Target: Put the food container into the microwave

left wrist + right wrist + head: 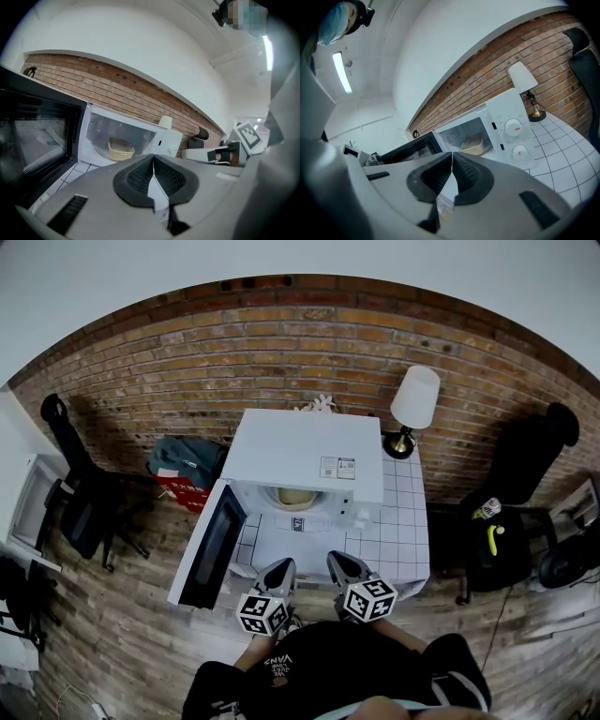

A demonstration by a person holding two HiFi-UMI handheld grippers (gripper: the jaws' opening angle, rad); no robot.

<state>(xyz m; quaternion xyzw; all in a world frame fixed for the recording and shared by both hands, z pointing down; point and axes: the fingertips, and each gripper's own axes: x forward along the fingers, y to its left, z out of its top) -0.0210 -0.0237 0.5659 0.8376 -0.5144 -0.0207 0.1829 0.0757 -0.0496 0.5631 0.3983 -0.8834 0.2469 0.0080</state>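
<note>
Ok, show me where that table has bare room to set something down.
Best patch: the bare tiles of the table right of the microwave, in front of the lamp. A narrower strip lies before the microwave's mouth, beside its open door. Crowded: the lamp's back corner, and inside, where the container sits.

Wall [281,343] is rough red brick; table [405,517] smooth white tile; microwave [305,460] smooth white with a glossy dark door [211,549]; container [120,149] smooth pale plastic; left gripper [153,159] matt grey, pads [138,178] ribbed black
</note>
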